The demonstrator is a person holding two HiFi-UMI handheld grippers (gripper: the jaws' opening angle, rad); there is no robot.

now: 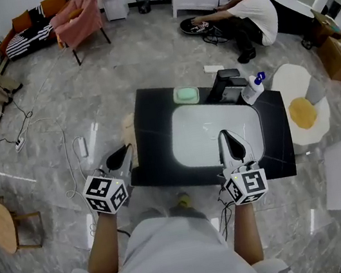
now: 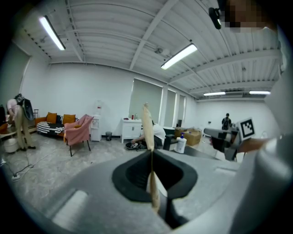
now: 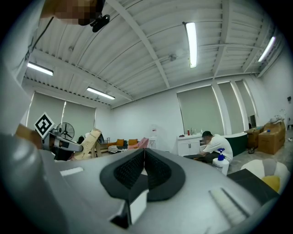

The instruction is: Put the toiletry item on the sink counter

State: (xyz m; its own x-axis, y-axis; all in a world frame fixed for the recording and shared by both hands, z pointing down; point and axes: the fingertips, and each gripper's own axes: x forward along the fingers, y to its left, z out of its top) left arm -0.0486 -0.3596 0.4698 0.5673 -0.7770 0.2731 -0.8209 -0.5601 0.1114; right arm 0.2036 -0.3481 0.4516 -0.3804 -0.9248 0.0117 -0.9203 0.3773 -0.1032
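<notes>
Grey marbled floor surrounds a black tabletop [image 1: 155, 122] with a white basin [image 1: 201, 127] sunk in its middle, and the person stands at its near edge with both arms forward. Nearest, the left gripper [image 1: 127, 150] is clamped on the toiletry item [image 2: 147, 122], a thin flat tan piece that sticks out beyond the tips. It is held in the air at the tabletop's left edge, seemingly just off the black surface rather than over it. The right gripper [image 1: 226, 139] hangs over the near side of the basin with its jaws pressed together and nothing between them. Along the far edge of the tabletop sit a pale green soap dish [image 1: 186, 94], a black box-like object [image 1: 228, 84] and a white spray bottle [image 1: 252, 90] with a blue top. Farther off, a person [image 1: 247, 14] crouches by a white cabinet. The carrying step looks nearly done and the set-down is not yet made. The next move would be to bring the item right over the bare strip left of the basin, lower it until it rests, then part the jaws.
</notes>
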